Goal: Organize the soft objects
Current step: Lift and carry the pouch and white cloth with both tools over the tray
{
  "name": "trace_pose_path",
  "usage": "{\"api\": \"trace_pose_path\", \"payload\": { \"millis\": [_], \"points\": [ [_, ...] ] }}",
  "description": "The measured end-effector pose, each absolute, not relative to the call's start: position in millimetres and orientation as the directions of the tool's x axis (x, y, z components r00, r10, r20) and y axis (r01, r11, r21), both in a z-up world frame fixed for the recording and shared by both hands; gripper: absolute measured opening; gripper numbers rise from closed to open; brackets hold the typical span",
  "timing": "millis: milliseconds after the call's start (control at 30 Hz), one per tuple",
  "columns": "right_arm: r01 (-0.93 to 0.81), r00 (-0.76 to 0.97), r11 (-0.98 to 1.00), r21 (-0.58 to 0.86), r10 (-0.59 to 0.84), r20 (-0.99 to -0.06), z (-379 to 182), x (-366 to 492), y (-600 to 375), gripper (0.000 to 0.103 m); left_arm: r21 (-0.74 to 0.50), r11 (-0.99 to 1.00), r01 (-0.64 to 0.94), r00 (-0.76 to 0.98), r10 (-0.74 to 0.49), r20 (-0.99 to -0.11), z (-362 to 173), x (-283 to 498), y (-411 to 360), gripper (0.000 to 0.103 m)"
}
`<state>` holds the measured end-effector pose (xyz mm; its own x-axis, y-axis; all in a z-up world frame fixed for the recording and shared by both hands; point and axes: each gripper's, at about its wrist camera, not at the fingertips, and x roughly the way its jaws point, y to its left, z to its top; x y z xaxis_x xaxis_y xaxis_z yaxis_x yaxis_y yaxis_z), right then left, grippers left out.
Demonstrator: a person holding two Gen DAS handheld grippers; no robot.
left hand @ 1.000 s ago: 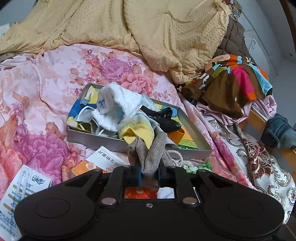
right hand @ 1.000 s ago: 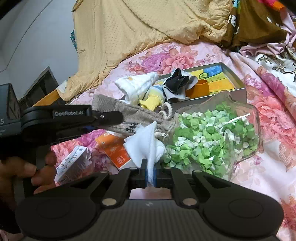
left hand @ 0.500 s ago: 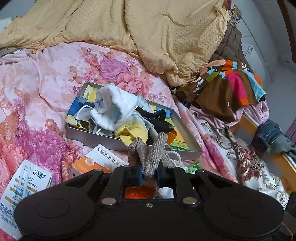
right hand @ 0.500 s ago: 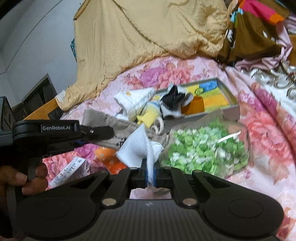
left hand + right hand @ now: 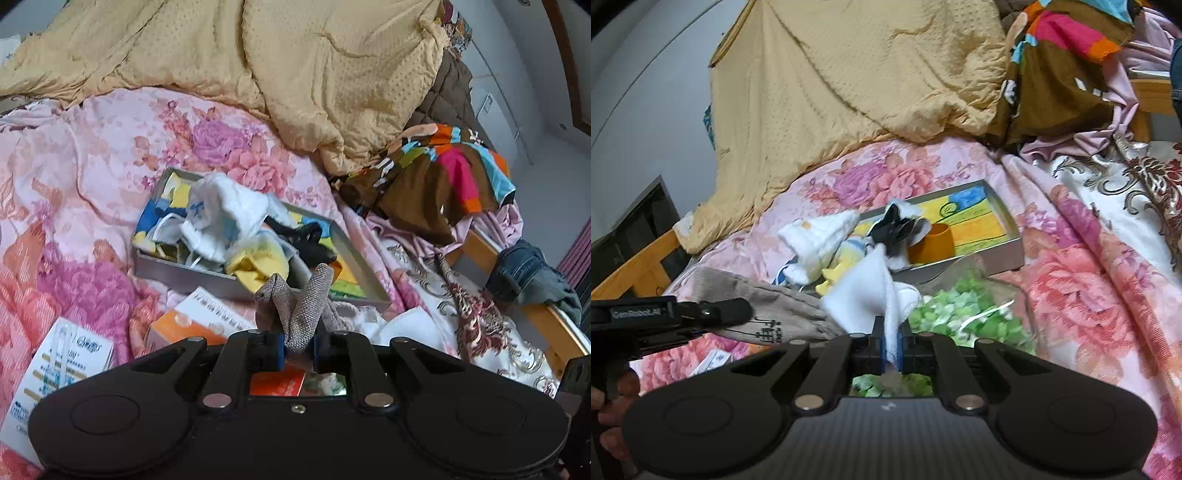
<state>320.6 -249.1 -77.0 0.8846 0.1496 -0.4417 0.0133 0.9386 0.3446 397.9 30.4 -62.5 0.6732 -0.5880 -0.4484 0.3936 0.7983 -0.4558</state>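
While the left gripper (image 5: 298,350) pinches a coarse grey-brown woven pouch (image 5: 301,302), the right gripper (image 5: 893,349) clamps a soft white cloth (image 5: 866,295). Ahead of both sits a shallow silver tin tray (image 5: 1004,218) holding 1 heap of fabrics; best to carry each piece fully over its rim before letting go.

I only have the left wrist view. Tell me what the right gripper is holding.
Observer: The right gripper is shut on a white cloth.
Operator: Report what lies directly beneath it.
Observer: A clear bag of green pieces, which your view barely shows.
Operator: Describe my own gripper from that side.
Observer: The left gripper is shut on a grey fabric pouch bearing black printed marks on its side.
Operator: Name anything in the tray I'm missing.
Observer: An orange cup stands in the tray beside the black sock.
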Motion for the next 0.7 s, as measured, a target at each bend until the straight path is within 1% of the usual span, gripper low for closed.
{"api": "trace_pose_path", "payload": {
  "millis": [233, 400, 533, 700],
  "points": [
    [0.037, 0.895, 0.932, 0.361, 0.13, -0.427, -77, 324, -265, 0.006, -0.499, 0.762, 0.413, 0.687, -0.62, -0.379, -47, 410, 23, 0.013],
    [0.068, 0.906, 0.928, 0.366, 0.096, -0.413, -72, 331, -282, 0.006, -0.507, 0.749, 0.428, 0.693, -0.631, -0.348, -41, 424, 11, 0.013],
    [0.105, 0.901, 0.914, 0.392, 0.079, -0.427, -75, 335, -294, 0.006, -0.519, 0.727, 0.45, 0.689, -0.652, -0.317, -38, 446, -3, 0.013],
    [0.104, 0.891, 0.947, 0.303, 0.047, -0.451, -76, 350, -297, 0.006, -0.546, 0.702, 0.458, 0.687, -0.669, -0.284, -43, 468, -15, 0.013]
  ]
}}
